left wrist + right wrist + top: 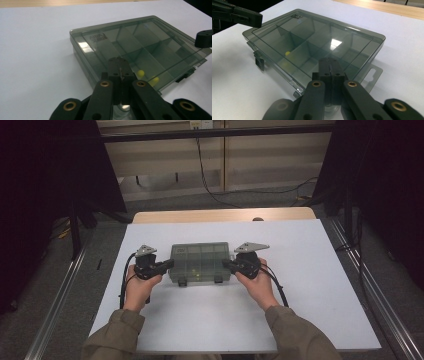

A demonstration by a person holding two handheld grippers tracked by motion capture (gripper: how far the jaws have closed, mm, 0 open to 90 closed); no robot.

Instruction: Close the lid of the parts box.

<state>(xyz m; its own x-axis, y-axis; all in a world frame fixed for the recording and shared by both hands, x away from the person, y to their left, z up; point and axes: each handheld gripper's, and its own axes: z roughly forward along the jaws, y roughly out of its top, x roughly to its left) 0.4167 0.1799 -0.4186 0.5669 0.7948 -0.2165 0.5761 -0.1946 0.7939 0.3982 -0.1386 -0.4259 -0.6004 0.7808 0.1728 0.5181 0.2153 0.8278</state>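
Left gripper (169, 264): jaws closed, empty, I see it at the box's left end | right gripper (226, 264): jaws closed, empty, at the right end | box (200, 261): smoky clear plastic, lid down, mid-worktop (310, 285) between both grippers | yellow bits (140, 73) inside.

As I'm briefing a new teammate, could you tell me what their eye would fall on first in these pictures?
First, the smoky clear box with its lid shut, in the middle of the white table. Next, the left gripper and right gripper, each with jaws shut, at the box's two ends. Last, small yellow pieces in a compartment near the latch side.
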